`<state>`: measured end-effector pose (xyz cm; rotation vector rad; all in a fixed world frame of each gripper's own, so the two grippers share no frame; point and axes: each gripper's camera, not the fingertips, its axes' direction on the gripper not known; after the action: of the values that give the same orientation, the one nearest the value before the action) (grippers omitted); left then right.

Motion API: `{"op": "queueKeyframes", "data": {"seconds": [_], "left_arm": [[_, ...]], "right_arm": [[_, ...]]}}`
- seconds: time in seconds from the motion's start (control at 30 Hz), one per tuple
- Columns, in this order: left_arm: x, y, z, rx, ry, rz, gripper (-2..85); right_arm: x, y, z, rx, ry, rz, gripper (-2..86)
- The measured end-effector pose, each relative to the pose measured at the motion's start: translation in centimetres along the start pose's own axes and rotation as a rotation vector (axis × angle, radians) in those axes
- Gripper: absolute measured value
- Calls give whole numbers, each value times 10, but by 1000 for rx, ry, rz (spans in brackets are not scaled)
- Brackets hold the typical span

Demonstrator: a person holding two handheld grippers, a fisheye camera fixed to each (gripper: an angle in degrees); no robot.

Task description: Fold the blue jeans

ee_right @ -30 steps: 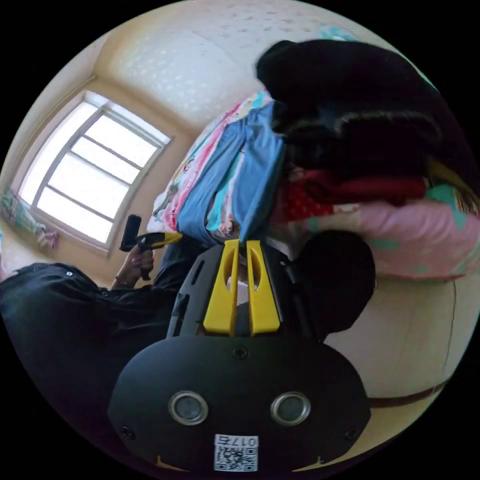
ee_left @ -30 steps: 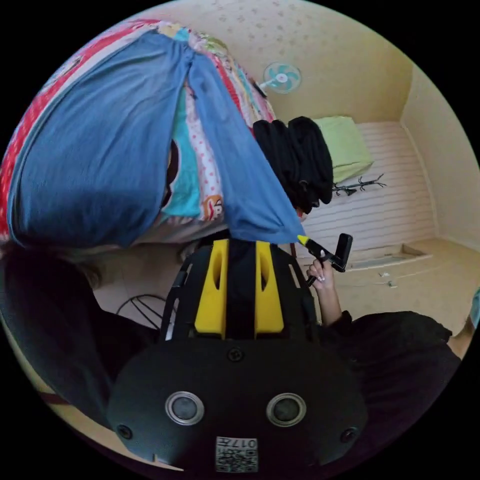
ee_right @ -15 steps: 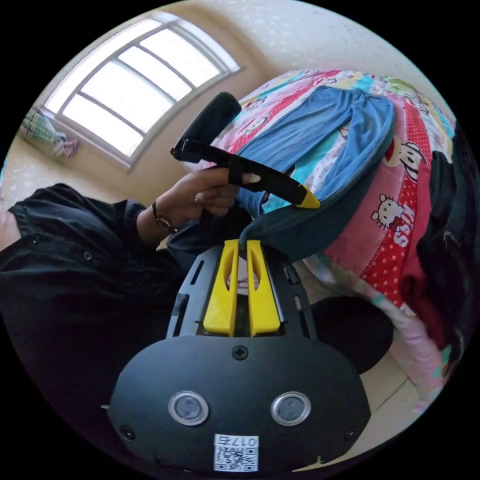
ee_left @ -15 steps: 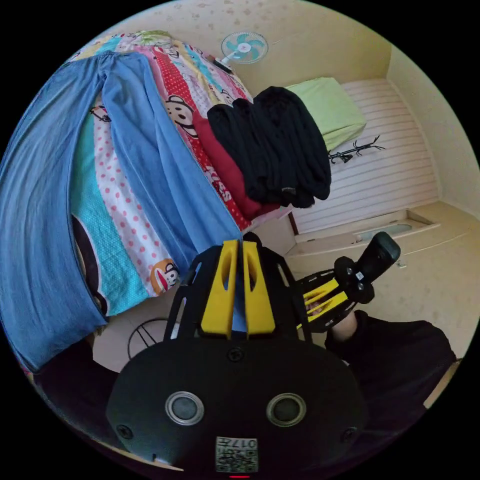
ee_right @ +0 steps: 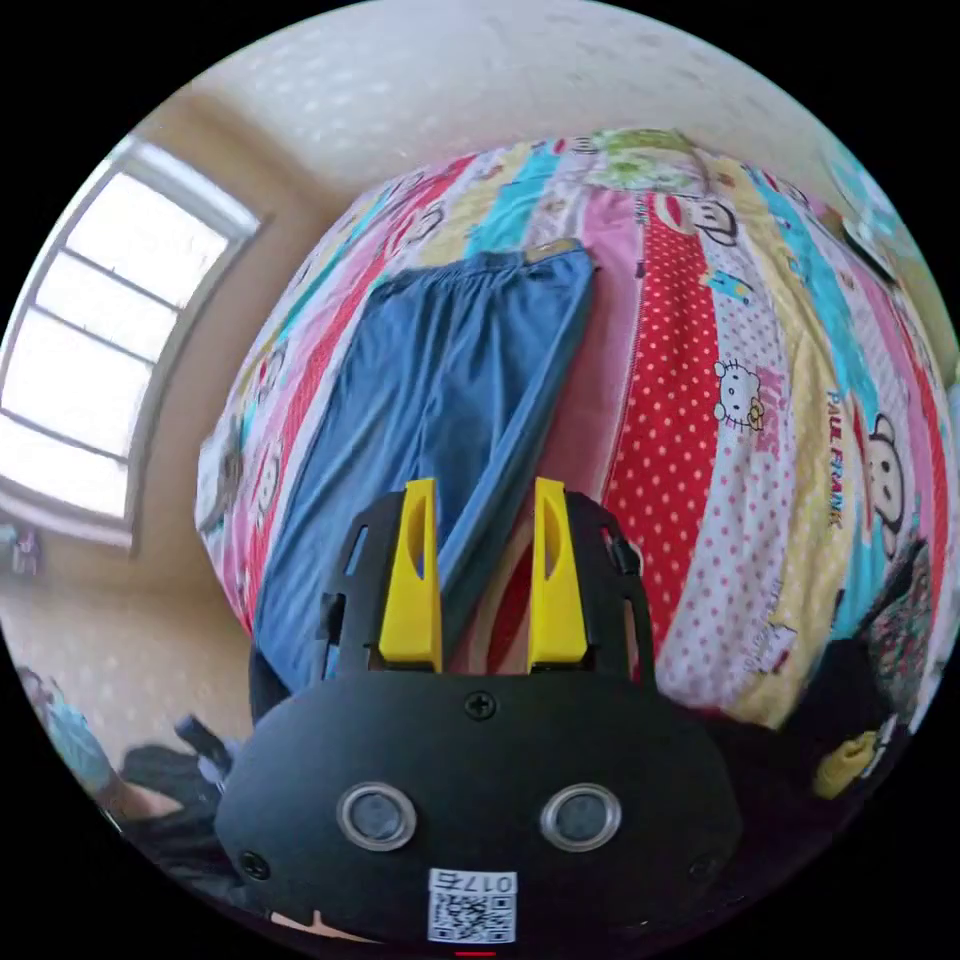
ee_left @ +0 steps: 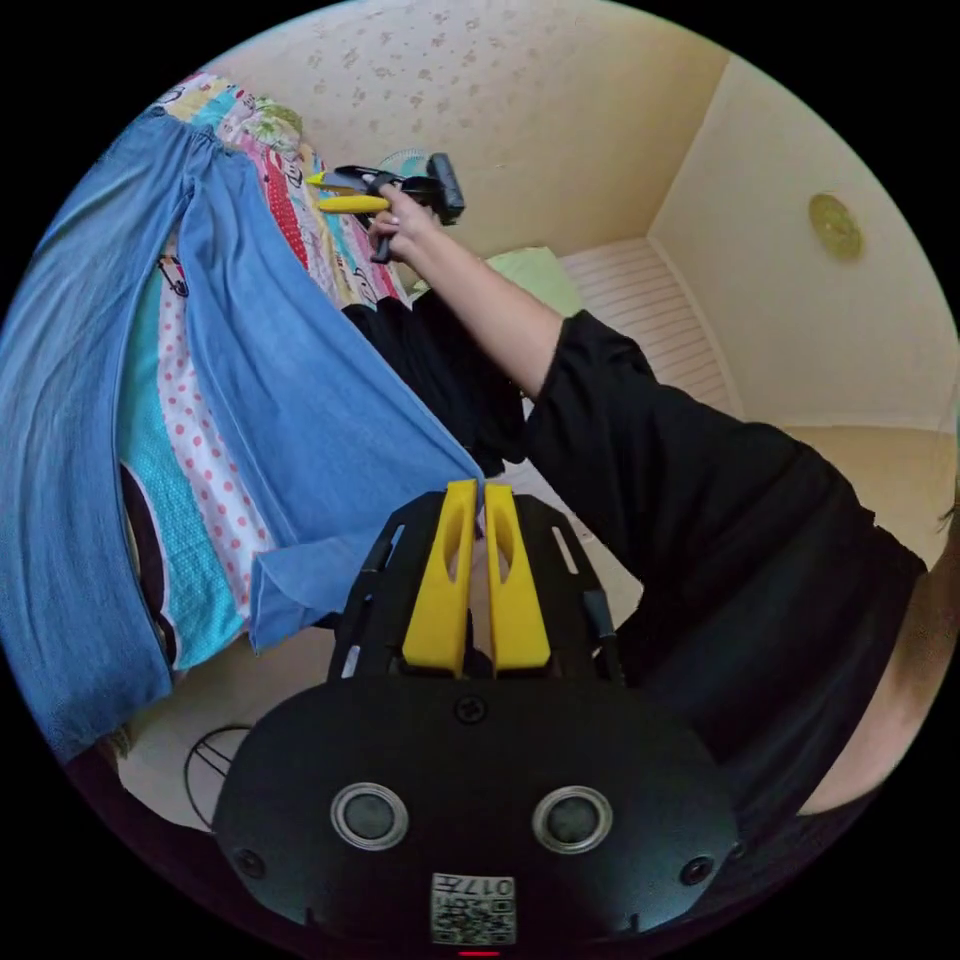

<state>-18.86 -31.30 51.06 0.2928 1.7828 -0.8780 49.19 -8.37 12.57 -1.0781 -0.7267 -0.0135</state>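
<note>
The blue jeans lie spread lengthwise on a cartoon-print bed sheet, with both legs running toward my left gripper. That gripper is shut on the hem corner of the nearer leg, and the cloth is drawn up taut to its tips. In the left gripper view a bare forearm reaches across to the far end of the bed, holding my right gripper with its jaws apart. In the right gripper view the right gripper hovers open over the jeans, with a leg's edge running between the jaws and untouched by them.
A pile of black clothes sits on the bed beside the jeans, with a green pillow beyond it. The striped sheet stretches to the right of the jeans. A window is at the left. The person's black sleeve crosses the left gripper view.
My right gripper let go of the leg hem it held, opened, and swung out over the bed toward the far end of the jeans. My left gripper keeps hold of its hem.
</note>
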Motion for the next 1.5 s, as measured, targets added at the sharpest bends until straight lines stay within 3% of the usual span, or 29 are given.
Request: {"op": "queueKeyframes", "data": {"seconds": [0.07, 0.2, 0.27, 0.4, 0.57, 0.67, 0.77, 0.9, 1.07, 1.13, 1.33, 1.5], "left_arm": [[-5, 3, -12, 35, 36, 1, -6], [-29, 10, -34, 76, 193, -21, -6], [-43, 16, -45, 101, 244, -39, -6], [-72, 48, -79, 135, 265, -106, -6], [-85, 98, -138, 273, 171, -184, -6], [-86, 130, -169, 356, 81, -237, -6], [-92, 156, -194, 399, -43, -306, -6], [-101, 174, -211, 360, -169, -390, -7], [-82, 176, -218, 452, -394, -351, 35], [-83, 152, -201, 360, -431, -303, 81], [-95, 97, -128, 136, -522, -183, 90], [-81, 90, -89, 110, -740, -148, 82]], "right_arm": [[45, -28, 35, 128, -97, 137, 139], [77, -47, 91, 136, -37, 251, 120], [72, -46, 101, 216, -43, 211, 64], [30, -57, 102, 307, -115, 86, 32], [-93, -84, 152, 285, -276, -141, 24], [-152, -88, 208, 238, -350, -167, 25], [-187, -80, 262, 168, -360, -134, 32], [-193, -49, 270, 151, -306, -163, 56], [-142, 75, 220, 57, -345, -221, 89], [-119, 144, 198, 33, -318, -223, 92], [-76, 392, 159, 6, -292, -146, 97], [-107, 544, 144, 116, -313, -136, 96]]}}
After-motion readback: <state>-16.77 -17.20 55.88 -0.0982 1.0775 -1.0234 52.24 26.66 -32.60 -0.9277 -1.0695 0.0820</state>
